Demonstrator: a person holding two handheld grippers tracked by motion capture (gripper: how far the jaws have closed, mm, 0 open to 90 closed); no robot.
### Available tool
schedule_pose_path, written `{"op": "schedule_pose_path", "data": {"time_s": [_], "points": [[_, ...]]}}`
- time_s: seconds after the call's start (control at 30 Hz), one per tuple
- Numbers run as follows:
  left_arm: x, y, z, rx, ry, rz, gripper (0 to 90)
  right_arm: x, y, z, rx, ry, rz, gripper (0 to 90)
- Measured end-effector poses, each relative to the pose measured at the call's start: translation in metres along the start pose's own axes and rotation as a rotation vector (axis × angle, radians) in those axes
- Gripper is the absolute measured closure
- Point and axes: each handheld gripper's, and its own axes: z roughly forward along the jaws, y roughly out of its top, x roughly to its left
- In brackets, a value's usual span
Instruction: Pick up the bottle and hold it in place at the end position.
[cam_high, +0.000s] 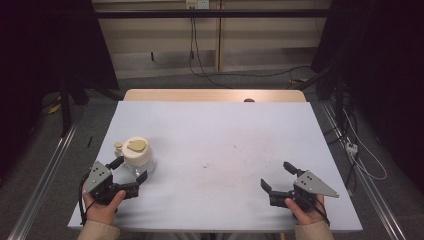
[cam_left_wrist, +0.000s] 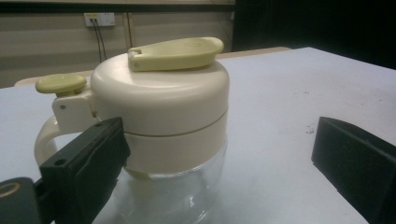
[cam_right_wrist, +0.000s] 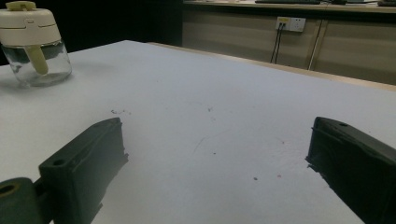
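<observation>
From my remote station, the high view shows the left gripper at about eight o'clock on the pale blue table, its jaws released and spread to either side of a small glass jar with a cream lid. The jar stands upright just ahead of that gripper; I cannot tell whether either jaw touches it. In the left gripper view one jaw sits near the jar's lower lid and handle, while the other stands well apart at three o'clock. A yellow-green flip tab lies on top of the lid. The right gripper rests at about four o'clock, also released, grasping nothing. In the right gripper view the jar appears far off at ten o'clock.
</observation>
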Motion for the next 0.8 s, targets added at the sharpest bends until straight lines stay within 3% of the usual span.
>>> {"op": "schedule_pose_path", "data": {"time_s": [0.23, 0.43, 0.8], "points": [[0.002, -0.001, -0.001, 0.003, 0.003, -0.005, 2.2, 0.0, 0.0, 0.0, -0.004, -0.003, -0.001, 3.2], [0.007, -0.003, 0.001, 0.034, 0.008, 0.001, 2.4, 0.0, 0.001, 0.0, -0.008, -0.001, -0.005, 3.1], [0.012, -0.007, 0.01, 0.089, 0.078, -0.02, 3.1, 0.0, 0.001, 0.001, -0.009, 0.001, -0.006, 3.2]]}}
